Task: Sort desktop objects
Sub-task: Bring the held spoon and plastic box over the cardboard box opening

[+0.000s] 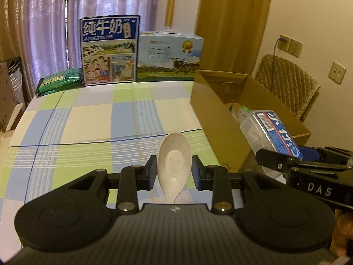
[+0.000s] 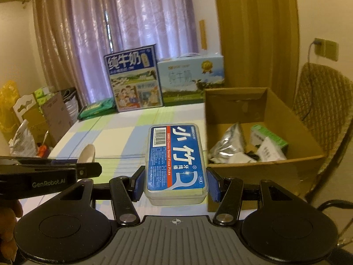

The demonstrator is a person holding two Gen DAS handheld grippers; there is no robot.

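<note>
Two grippers (image 1: 174, 169) (image 2: 176, 182) level, side by side

On my desk (image 1: 92, 119) the open cardboard box (image 1: 211, 110) sits along the right edge, with packets (image 2: 229, 141) lying inside it. Two milk cartons (image 1: 110, 50) stand side by side at the far edge, a flat packet (image 1: 59, 82) lying to their left. A chair (image 1: 286, 84) stands behind the box. My left gripper (image 1: 174, 171) is left of my right gripper (image 2: 176, 184), both near the desk's front.
</note>
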